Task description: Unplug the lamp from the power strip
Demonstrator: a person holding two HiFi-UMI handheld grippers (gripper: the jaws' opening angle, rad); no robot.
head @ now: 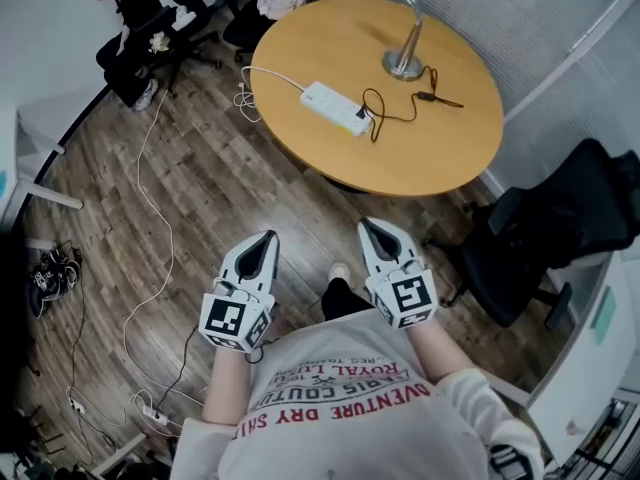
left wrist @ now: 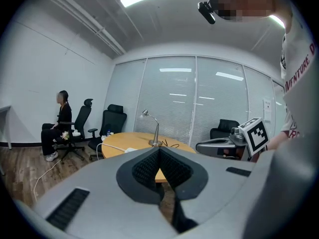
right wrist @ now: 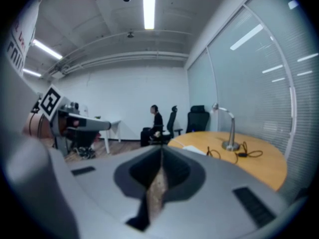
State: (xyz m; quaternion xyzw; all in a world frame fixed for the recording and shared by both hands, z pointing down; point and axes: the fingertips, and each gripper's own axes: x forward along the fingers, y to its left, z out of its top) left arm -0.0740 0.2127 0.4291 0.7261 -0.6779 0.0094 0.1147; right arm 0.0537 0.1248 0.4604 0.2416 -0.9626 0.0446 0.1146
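A silver desk lamp [head: 405, 60] stands on the round wooden table [head: 330, 43], far side. Its black cord [head: 395, 108] runs to a plug [head: 366, 118] in the white power strip [head: 335, 108] near the table's middle. My left gripper [head: 267, 238] and right gripper [head: 366, 226] are held side by side in front of the body, over the wooden floor and short of the table. Both are shut with nothing between the jaws. In the left gripper view the lamp [left wrist: 155, 130] shows beyond the shut gripper [left wrist: 159, 149]. In the right gripper view the lamp [right wrist: 230, 129] and cord [right wrist: 247, 154] lie right of the shut gripper [right wrist: 162, 151].
A black office chair [head: 555, 230] stands right of me beside the table. A person [head: 128, 30] sits at the far left among more chairs [head: 205, 8]. White cables [head: 150, 208], a second power strip [head: 155, 415] and shoes [head: 52, 268] lie on the floor at left.
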